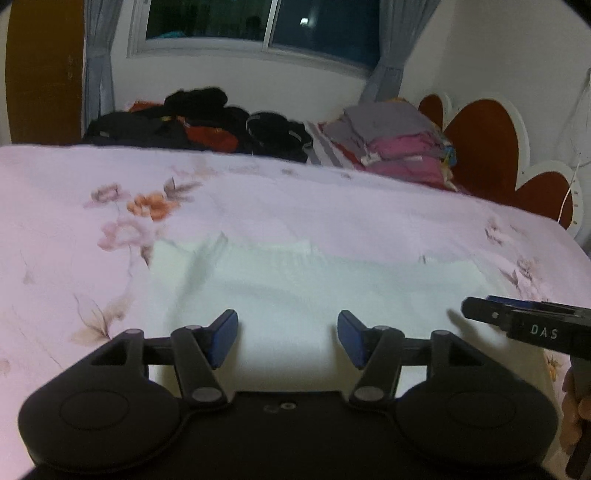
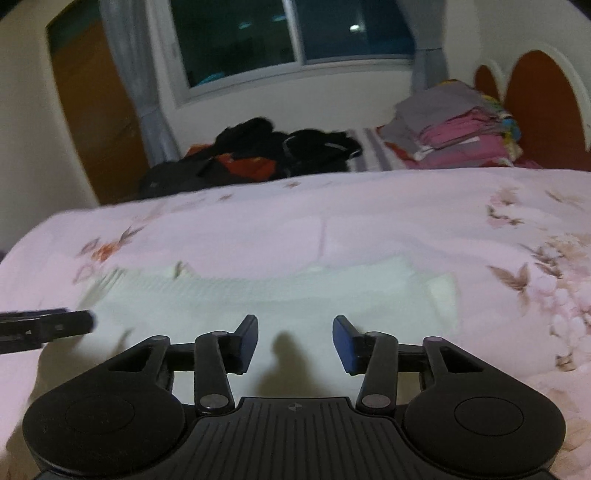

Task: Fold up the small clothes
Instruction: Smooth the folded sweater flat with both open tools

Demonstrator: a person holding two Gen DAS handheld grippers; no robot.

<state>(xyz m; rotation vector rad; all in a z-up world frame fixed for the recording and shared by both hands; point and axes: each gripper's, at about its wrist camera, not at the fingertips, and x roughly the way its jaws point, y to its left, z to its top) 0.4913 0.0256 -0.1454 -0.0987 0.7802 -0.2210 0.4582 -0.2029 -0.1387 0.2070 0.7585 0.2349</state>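
A small white garment (image 1: 295, 284) lies spread flat on the pink floral bedspread (image 1: 92, 184); it also shows in the right wrist view (image 2: 258, 299). My left gripper (image 1: 287, 338) is open and empty, hovering over the garment's near edge. My right gripper (image 2: 294, 341) is open and empty too, just above the garment's near part. The right gripper's tip (image 1: 517, 317) shows at the right in the left wrist view, beside the garment's right edge. The left gripper's tip (image 2: 48, 325) shows at the left in the right wrist view.
A heap of dark and orange unfolded clothes (image 1: 192, 122) lies at the far side of the bed. A stack of folded grey and pink clothes (image 1: 399, 144) sits at the far right by the red headboard (image 1: 491, 147). A window (image 1: 258, 22) with curtains is behind.
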